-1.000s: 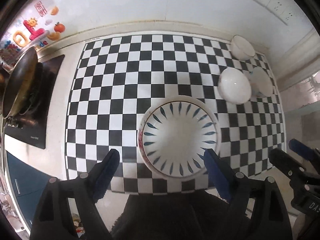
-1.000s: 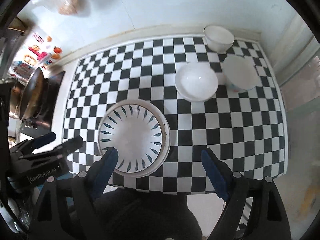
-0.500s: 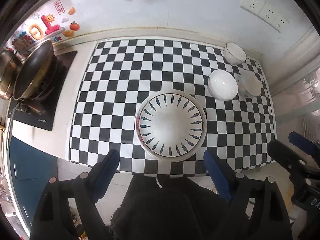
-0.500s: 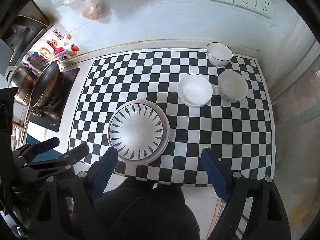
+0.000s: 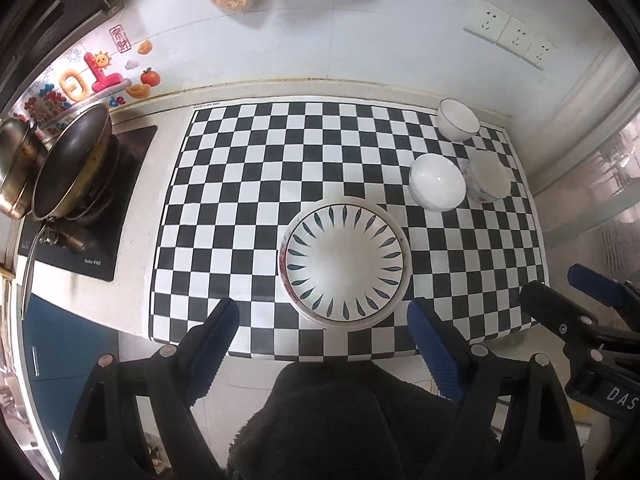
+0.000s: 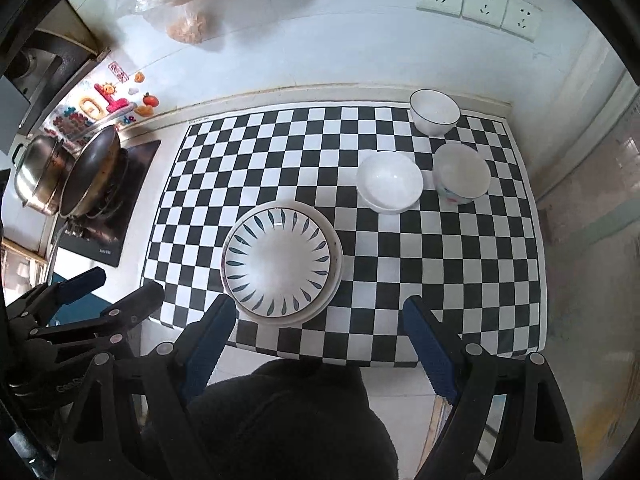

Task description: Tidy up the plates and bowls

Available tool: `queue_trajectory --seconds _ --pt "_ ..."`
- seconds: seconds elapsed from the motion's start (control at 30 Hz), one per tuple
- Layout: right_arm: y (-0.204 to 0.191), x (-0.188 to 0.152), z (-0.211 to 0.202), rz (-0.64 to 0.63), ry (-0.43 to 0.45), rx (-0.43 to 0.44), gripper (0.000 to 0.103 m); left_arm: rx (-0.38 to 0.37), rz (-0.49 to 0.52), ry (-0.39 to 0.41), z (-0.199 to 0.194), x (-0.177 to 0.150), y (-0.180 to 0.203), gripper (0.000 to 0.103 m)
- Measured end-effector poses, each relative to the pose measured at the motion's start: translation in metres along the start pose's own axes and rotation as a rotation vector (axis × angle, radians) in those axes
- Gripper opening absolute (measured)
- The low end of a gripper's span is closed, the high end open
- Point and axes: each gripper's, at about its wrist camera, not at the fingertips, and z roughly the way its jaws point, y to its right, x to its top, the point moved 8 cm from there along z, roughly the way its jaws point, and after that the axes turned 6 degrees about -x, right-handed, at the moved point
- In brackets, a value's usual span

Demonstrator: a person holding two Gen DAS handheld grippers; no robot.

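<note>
The left gripper [image 5: 322, 326] and right gripper [image 6: 320, 322] are both spread wide, holding nothing. A white plate with blue leaf marks [image 5: 345, 261] sits on the black-and-white checked mat [image 5: 240, 184], near three white bowls [image 5: 437, 182].

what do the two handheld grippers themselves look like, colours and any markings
Both look alike: black plastic frames with silver rivets and two long fingers faced with textured blue pads. The left gripper shows pale lettering, only partly readable, on its body in the right wrist view; the right gripper bears white letters "DAS" in the left wrist view. No cables show. A dark fuzzy garment sits below.
</note>
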Motion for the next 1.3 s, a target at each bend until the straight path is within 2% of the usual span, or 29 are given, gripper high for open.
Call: queue_trajectory --seconds 0.23,0.4,0.53,0.57,0.63,0.83,0.9,0.97,1.0,1.03,1.07,1.2,1.3 --pt "0.007 0.009 0.0 0.102 0.087 -0.004 0.088 -0.039 0.016 0.085 0.004 0.024 -0.007 0.086" --pt "0.033 0.021 0.009 0.225 0.177 -0.006 0.088 -0.048 0.044 0.15 0.013 0.056 -0.009 0.086" --pt "0.068 0.032 0.038 0.312 0.157 -0.034 0.088 -0.048 0.05 0.157 0.036 0.081 -0.005 0.086" --pt "0.076 0.034 0.046 0.329 0.145 -0.035 0.088 -0.04 0.051 0.145 0.047 0.088 -0.002 0.086" --pt "0.099 0.039 0.07 0.363 0.118 -0.037 0.088 -0.072 0.056 0.122 0.065 0.098 0.007 0.086" --pt "0.151 0.051 0.148 0.432 -0.004 0.04 0.087 -0.116 0.072 0.027 0.137 0.125 0.05 0.085" --pt "0.163 0.057 0.174 0.438 -0.044 0.062 0.087 -0.121 0.084 -0.012 0.163 0.133 0.068 0.078" --pt "0.173 0.063 0.199 0.431 -0.076 0.066 0.087 -0.103 0.104 -0.055 0.189 0.141 0.085 0.061" --pt "0.175 0.067 0.211 0.422 -0.091 0.074 0.087 -0.097 0.107 -0.074 0.2 0.144 0.09 0.056" --pt "0.178 0.072 0.225 0.411 -0.107 0.08 0.085 -0.096 0.104 -0.099 0.215 0.147 0.096 0.045" --pt "0.18 0.076 0.237 0.403 -0.119 0.082 0.084 -0.095 0.094 -0.127 0.232 0.151 0.102 0.038" --pt "0.181 0.09 0.279 0.369 -0.182 0.107 0.072 -0.08 0.068 -0.189 0.275 0.162 0.113 0.038" --pt "0.179 0.098 0.308 0.347 -0.232 0.118 0.071 -0.145 0.066 -0.264 0.302 0.163 0.124 0.038"
